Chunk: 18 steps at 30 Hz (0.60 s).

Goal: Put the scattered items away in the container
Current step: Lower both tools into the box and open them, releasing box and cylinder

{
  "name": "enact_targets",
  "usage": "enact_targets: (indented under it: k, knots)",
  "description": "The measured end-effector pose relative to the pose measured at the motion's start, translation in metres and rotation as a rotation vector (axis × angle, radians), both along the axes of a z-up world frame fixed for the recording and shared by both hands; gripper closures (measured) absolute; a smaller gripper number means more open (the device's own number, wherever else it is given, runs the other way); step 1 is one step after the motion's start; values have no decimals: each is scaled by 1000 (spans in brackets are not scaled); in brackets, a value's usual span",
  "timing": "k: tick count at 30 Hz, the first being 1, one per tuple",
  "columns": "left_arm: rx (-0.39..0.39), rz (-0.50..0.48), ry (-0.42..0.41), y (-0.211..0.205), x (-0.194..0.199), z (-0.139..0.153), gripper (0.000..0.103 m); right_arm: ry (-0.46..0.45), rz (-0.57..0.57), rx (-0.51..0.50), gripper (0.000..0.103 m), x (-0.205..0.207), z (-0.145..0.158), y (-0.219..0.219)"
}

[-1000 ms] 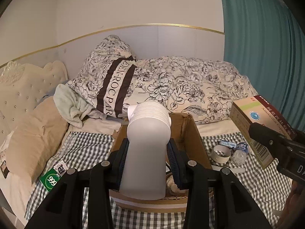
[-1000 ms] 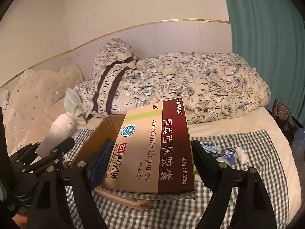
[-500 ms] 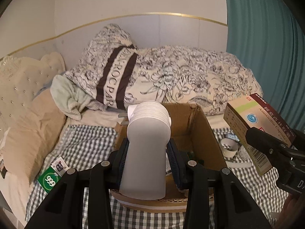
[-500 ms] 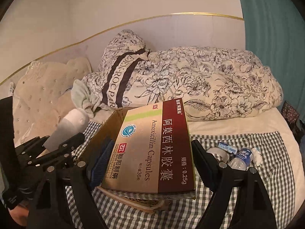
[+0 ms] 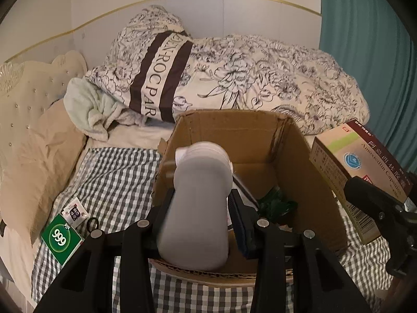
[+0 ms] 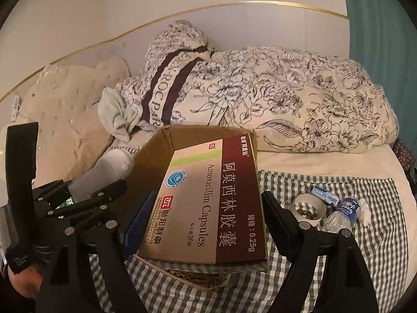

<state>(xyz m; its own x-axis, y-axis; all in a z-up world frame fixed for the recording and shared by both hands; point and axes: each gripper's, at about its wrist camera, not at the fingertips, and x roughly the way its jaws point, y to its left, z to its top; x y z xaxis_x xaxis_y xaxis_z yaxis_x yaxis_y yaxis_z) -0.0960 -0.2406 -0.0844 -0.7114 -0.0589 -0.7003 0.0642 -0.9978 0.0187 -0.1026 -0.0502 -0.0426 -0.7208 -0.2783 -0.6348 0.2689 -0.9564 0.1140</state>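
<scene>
My left gripper (image 5: 200,208) is shut on a white plastic bottle (image 5: 198,203) and holds it tilted over the near left edge of an open cardboard box (image 5: 307,172) on the bed. My right gripper (image 6: 206,219) is shut on a large Amoxicillin capsule box (image 6: 208,203), held over the cardboard box's right side; it also shows in the left wrist view (image 5: 359,167). The bottle and left gripper show at the left of the right wrist view (image 6: 104,174). Dark green items (image 5: 276,203) lie inside the box.
A green 999 packet (image 5: 61,238) and a small sachet (image 5: 74,211) lie left of the box on the checked sheet. A tape roll (image 6: 308,210), a small water bottle (image 6: 344,211) and a blue packet (image 6: 324,194) lie to the right. Pillows and a floral duvet (image 5: 260,78) are behind.
Both grippers have moved forward and down toward the cardboard box. The white bottle now hangs over the box's opening, and the box fills more of the left wrist view.
</scene>
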Motion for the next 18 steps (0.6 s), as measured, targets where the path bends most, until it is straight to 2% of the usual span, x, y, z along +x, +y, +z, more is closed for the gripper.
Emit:
enact_targets:
  k: [3,6,18]
  knots:
    - [-8,5,0,-2,-2,-3,59,-19,11,5,22,-6,-9,-3]
    - [-4,13,11,-4,-2,-3,45,-36,29,15,22,-12,-19,-7]
    - [-18,35,21,-4,-8,-4,45,-102,91,50,22,-25,-46,-23]
